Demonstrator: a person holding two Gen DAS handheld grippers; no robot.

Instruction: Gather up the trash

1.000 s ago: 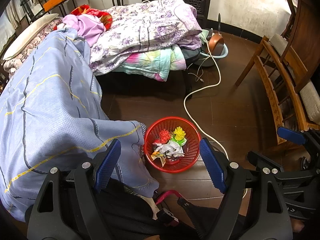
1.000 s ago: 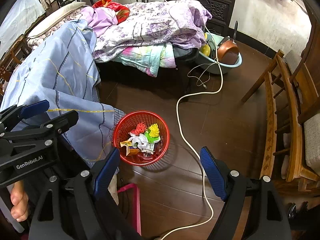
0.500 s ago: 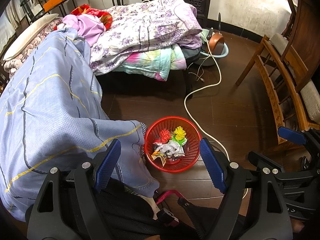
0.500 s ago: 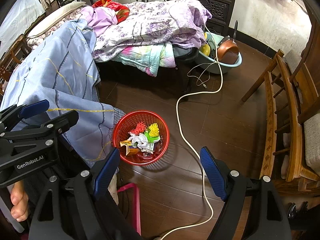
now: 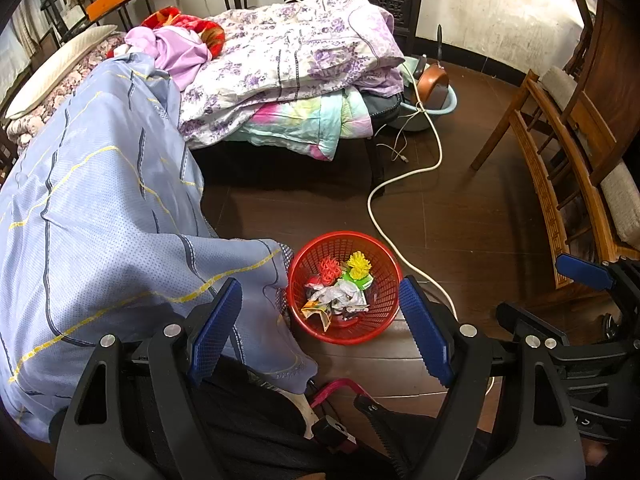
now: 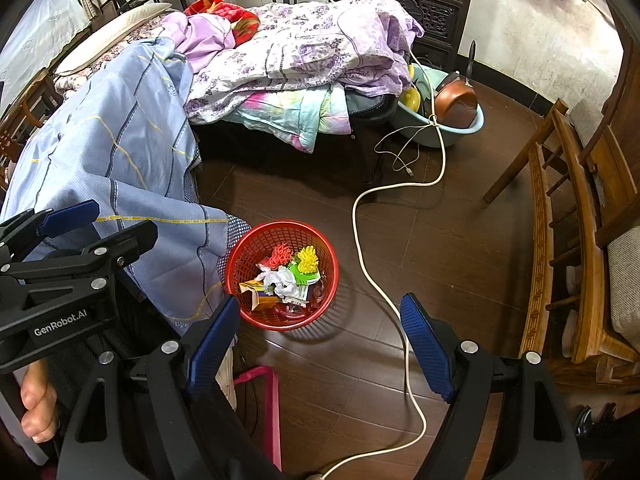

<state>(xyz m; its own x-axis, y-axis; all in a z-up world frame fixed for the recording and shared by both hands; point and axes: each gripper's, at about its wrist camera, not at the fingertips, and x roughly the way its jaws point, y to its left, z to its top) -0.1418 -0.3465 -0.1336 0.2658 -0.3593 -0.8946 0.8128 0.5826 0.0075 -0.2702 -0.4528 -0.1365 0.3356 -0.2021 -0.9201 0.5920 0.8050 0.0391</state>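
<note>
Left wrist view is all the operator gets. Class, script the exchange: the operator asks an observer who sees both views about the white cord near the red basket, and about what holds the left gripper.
Operator: My gripper hides the white cord once it passes the red basket. Where does it go?
Observer: In the right wrist view it runs on across the floor, apart from the basket, and curves out at the bottom edge.
Operator: What holds my left gripper?
Observer: A bare hand is wrapped round its handle, seen at the lower left of the right wrist view.
</note>
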